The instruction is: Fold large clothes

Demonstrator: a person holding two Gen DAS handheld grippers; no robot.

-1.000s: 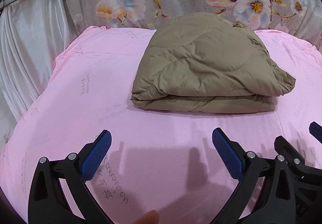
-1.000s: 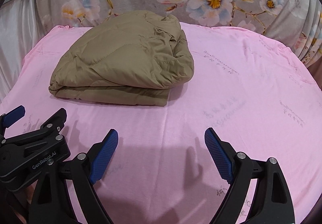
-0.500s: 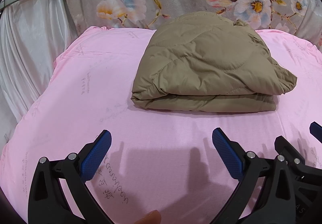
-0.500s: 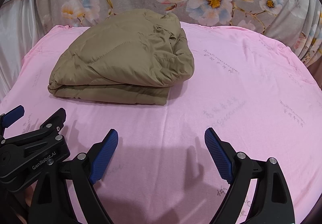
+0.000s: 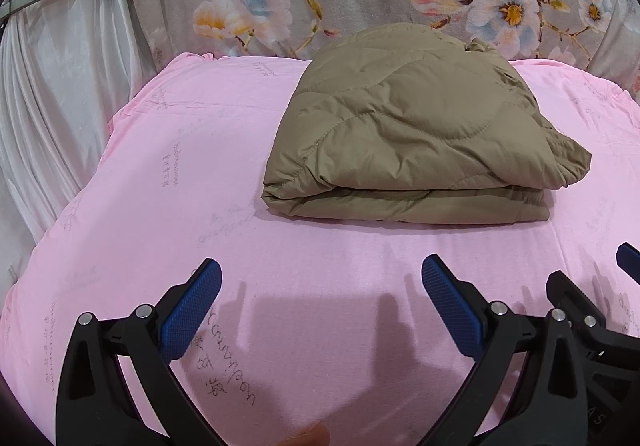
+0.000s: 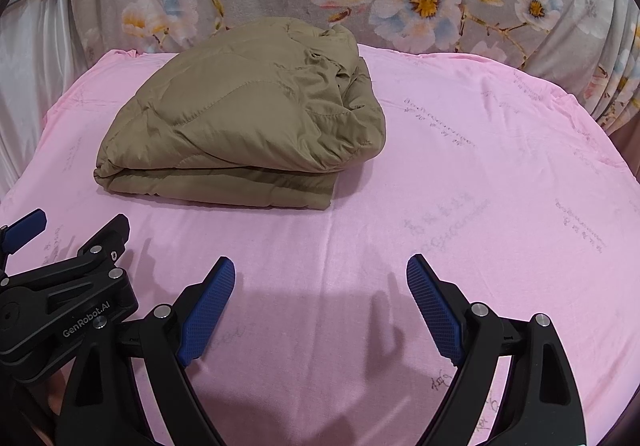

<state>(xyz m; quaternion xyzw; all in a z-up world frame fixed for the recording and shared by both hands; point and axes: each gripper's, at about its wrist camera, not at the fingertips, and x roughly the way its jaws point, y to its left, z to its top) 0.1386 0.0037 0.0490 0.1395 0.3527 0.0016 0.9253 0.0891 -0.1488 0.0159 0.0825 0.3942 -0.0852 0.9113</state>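
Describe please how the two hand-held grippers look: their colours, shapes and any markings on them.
Both look alike. The left hand-held gripper and the right hand-held gripper each have a black frame of angular struts with round silver pivot bolts. Each finger ends in a blue pad with a fine grid texture. The side of the left one's body carries white lettering, "GenRobot.AI". No cables or sleeves are visible.

The underside and inner layers of the folded tan quilted garment (image 5: 412, 133) are hidden, so its sleeves and fastenings cannot be made out. The faint writing (image 6: 440, 221) on the pink sheet (image 5: 160, 230) is too pale to read. In the left wrist view the right gripper (image 5: 624, 266) is cut off by the picture's edge, and a fingertip (image 5: 310, 436) barely shows at the bottom.
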